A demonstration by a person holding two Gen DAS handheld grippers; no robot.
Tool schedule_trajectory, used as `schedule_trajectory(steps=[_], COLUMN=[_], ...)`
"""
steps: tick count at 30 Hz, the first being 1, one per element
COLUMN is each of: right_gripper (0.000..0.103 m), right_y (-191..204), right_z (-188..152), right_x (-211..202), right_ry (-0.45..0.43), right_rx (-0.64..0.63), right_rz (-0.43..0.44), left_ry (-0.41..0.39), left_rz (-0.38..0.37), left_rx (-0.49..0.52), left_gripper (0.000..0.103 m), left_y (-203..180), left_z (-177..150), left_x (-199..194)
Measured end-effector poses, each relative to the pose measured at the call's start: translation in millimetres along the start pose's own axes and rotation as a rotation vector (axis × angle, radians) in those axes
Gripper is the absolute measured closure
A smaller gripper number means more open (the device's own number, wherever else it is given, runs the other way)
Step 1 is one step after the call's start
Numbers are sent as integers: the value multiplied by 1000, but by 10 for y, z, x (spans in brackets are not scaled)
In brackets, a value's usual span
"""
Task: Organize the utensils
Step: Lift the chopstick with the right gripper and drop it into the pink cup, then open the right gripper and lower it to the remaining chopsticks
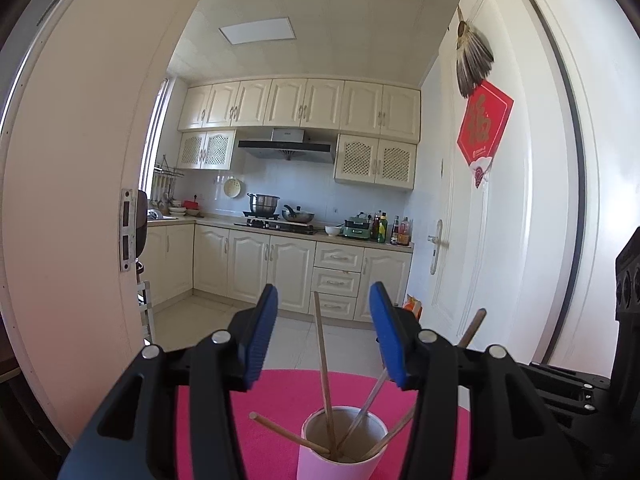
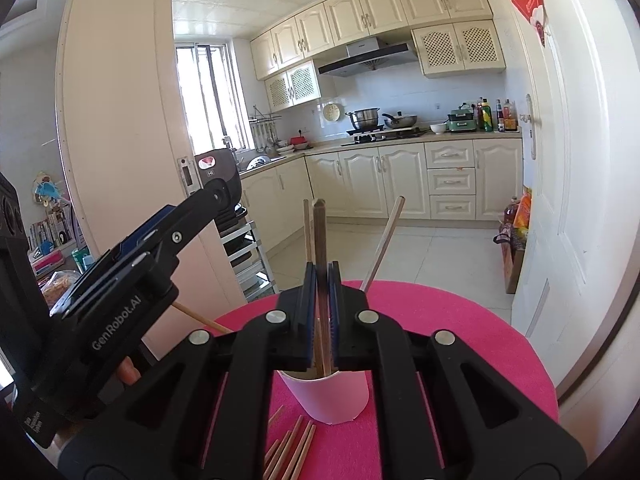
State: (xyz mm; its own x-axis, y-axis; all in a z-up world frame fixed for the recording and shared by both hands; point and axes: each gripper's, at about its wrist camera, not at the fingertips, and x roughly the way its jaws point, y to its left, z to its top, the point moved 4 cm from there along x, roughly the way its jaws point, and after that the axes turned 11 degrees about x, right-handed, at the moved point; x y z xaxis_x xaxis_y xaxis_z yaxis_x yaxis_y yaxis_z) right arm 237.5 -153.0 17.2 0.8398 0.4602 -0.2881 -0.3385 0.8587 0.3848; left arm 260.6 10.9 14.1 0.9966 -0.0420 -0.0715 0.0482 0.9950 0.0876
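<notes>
On the pink mat (image 2: 460, 340) | white cup (image 2: 332, 396) holds several chopsticks | left gripper (image 1: 324, 332) spread, empty, above cup | right gripper (image 2: 320, 312) pinching dark chopstick (image 2: 319, 236) upright over cup | best lowered straight, released once its tip is inside | loose chopsticks (image 2: 292, 448) beside cup

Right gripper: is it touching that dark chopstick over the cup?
Touching. In the right wrist view the right gripper has both blue pads pressed against the dark chopstick, no gap either side, with its lower end reaching into the cup.
</notes>
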Motion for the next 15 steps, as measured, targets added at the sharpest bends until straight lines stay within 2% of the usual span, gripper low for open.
schedule_trajectory(steps=[3,5,9,11,12,13,14,15], right_gripper=[95,95,93,86,76,59,51,49], right_y=[30,51,102,139,159,174,199,223], right_z=[-7,8,18,11,7,4,-1,-8], right_x=[-59,-113,-216,-300,-325,-373,-432,-480], right_ry=[-11,-17,-31,-44,-49,-58,-72,-80], right_rx=[-4,-5,-17,-22,-26,-32,-40,-47], right_rz=[-13,-18,-30,-33,-37,-39,-41,-44], left_ry=[8,9,5,8,9,9,8,6], left_rz=[0,1,-3,-4,-7,-9,-10,-12], left_rx=[7,12,11,12,14,15,17,21], left_gripper=[55,49,48,47,46,45,44,43], left_y=[21,32,64,75,84,95,104,112], left_z=[20,43,83,97,104,103,106,111], left_x=[-65,-127,-267,-333,-383,-424,-469,-524])
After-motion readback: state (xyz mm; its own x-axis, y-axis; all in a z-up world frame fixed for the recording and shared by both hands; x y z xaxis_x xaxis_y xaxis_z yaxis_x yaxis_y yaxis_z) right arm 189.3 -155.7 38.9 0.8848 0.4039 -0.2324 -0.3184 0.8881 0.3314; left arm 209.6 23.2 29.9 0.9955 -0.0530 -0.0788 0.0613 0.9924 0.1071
